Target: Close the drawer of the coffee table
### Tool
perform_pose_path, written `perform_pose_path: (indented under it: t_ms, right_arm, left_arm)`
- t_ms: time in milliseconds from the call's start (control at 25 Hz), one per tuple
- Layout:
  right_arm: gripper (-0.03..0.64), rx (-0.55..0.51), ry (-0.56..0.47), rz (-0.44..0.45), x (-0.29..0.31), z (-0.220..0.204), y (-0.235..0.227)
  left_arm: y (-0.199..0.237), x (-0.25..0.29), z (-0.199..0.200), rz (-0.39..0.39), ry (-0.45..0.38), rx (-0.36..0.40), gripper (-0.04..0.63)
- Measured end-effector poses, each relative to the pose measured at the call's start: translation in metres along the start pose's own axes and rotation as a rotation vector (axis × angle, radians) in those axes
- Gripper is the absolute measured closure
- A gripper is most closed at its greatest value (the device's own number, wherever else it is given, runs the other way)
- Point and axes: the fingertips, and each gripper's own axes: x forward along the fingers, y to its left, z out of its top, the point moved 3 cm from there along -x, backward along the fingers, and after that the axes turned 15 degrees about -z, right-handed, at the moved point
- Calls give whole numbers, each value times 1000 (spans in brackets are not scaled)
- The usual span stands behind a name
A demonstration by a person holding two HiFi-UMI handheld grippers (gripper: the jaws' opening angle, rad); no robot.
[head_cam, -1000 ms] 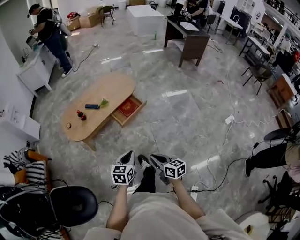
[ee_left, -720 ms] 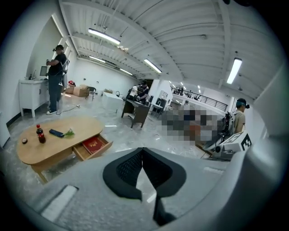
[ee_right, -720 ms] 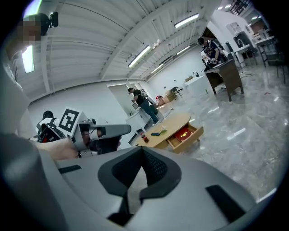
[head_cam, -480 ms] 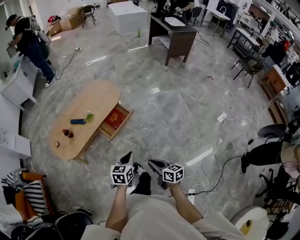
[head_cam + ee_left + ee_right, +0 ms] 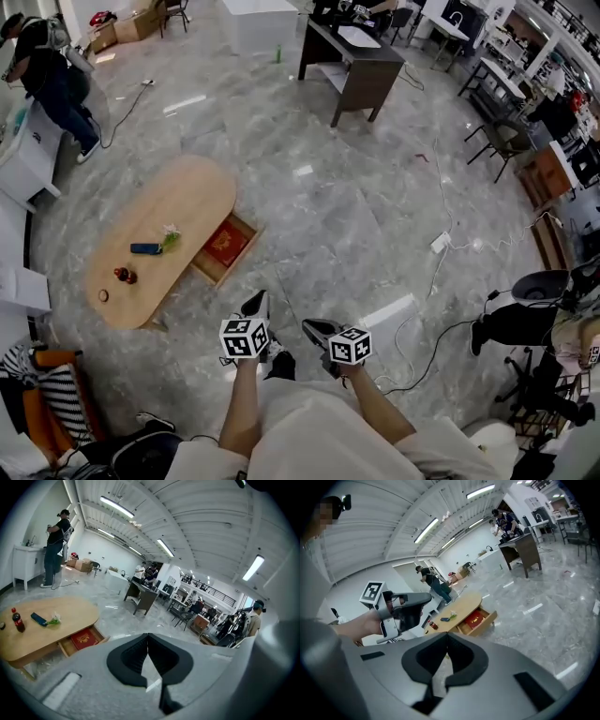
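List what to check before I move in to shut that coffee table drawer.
1. Drawer needs closing: ok, it stands pulled out of the coffee table.
2. Contents below the rim: ok, the red item seems to lie flat inside.
3. Left gripper free: ok, jaws together, nothing held.
4. Right gripper free: ok, jaws together, nothing held.
5. Drawer within reach: not ok, both grippers are well short of it.
6. Floor on the way: ok, no obstacle visible.
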Motion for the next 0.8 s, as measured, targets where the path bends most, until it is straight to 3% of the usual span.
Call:
perform_pose_path:
  t_ms: [360, 800]
  right_arm:
    - [601, -65, 73, -17, 37, 30, -13]
    - [601, -216, 175, 90, 81, 55, 28]
  left_arm:
    - [53, 12, -1, 56, -37, -89, 586]
    - [100, -55, 3, 276, -177, -169, 586]
